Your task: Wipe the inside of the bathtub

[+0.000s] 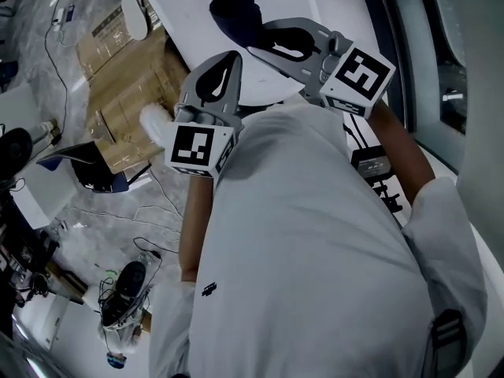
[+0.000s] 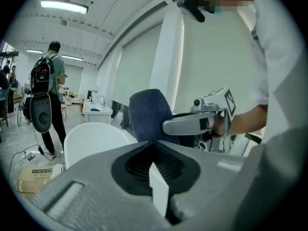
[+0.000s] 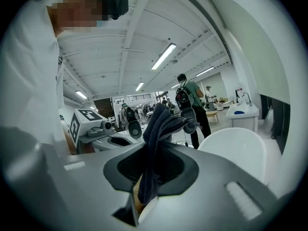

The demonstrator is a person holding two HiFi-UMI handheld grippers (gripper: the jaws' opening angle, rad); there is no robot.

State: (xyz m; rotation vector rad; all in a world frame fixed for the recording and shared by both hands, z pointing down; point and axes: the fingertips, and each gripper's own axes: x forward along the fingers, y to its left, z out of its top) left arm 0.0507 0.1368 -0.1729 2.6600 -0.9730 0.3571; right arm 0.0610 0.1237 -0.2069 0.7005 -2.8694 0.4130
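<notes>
A dark blue cloth (image 1: 236,10) hangs bunched from my right gripper (image 1: 256,44), which is shut on it; the right gripper view shows the cloth (image 3: 159,129) rising out of the jaws of that gripper (image 3: 154,150). My left gripper (image 1: 227,60) is held beside it, jaws together with nothing between them, as the left gripper view (image 2: 155,146) confirms. Both are raised in front of the white shirt, above the floor. The white bathtub (image 1: 193,22) lies beyond them; its rounded end shows in the gripper views (image 2: 91,138) (image 3: 238,150).
Flattened cardboard (image 1: 126,93) and loose cables (image 1: 157,227) lie on the floor at left, with a black device (image 1: 126,286) lower down. A person with a backpack (image 2: 45,93) (image 3: 190,100) stands beyond the tub, near a white basin stand (image 2: 96,112).
</notes>
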